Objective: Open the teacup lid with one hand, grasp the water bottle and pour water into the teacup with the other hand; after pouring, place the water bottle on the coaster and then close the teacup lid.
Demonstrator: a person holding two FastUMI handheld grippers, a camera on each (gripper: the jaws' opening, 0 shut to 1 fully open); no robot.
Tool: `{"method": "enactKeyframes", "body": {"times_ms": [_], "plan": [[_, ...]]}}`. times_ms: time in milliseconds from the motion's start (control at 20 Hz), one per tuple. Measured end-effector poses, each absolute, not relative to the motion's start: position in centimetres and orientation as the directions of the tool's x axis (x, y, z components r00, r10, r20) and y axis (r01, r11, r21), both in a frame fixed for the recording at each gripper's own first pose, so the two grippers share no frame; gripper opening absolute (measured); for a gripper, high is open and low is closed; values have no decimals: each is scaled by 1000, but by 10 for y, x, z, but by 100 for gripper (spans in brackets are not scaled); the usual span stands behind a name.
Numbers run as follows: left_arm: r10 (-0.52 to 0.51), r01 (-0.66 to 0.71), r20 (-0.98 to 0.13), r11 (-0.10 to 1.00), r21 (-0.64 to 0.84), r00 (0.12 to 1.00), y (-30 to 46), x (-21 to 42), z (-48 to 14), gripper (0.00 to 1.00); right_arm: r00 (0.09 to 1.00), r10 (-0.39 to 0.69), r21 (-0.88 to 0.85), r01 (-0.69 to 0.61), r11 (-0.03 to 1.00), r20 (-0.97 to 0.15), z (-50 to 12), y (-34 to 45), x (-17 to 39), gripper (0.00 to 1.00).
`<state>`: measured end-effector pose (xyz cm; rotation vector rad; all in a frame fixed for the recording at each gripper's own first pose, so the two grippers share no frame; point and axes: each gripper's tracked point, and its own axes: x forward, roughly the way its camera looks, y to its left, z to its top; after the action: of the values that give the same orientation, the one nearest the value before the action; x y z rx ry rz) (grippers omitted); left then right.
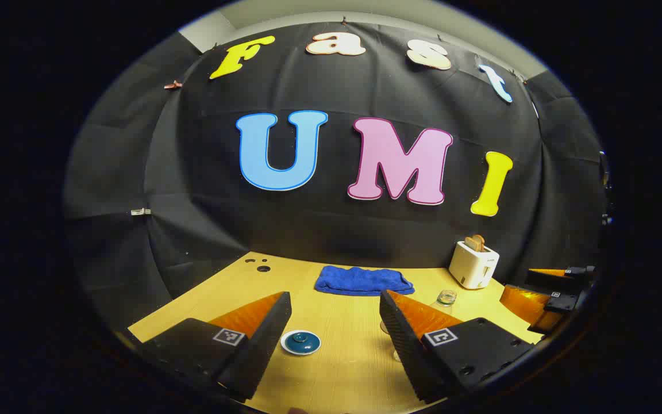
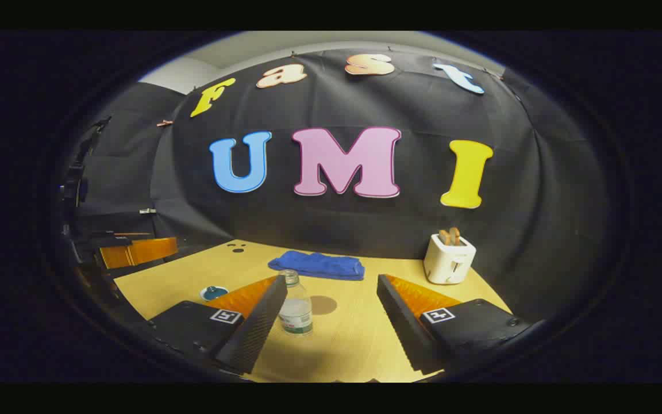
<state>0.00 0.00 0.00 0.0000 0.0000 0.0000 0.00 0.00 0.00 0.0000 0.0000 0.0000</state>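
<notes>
In the left gripper view a teacup with a round blue lid stands on the yellow table, low between the fingers of my open left gripper, nearer the left finger. The lid is on. A clear water bottle peeks out behind the right finger. In the right gripper view the water bottle stands upright just inside the left finger of my open right gripper, untouched. A brown round coaster lies right behind it. The teacup sits farther left.
A folded blue towel lies at the table's back edge. A white toaster with bread stands at the back right. The other gripper shows at each view's side: right gripper, left gripper.
</notes>
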Motion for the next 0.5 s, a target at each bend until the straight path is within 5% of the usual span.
{"method": "enactKeyframes", "body": {"times_ms": [500], "plan": [[27,-28,-77,1000,-11,997,16,30,-34,97,998,56,9,-56,998,-35,-20,5,14,98]]}}
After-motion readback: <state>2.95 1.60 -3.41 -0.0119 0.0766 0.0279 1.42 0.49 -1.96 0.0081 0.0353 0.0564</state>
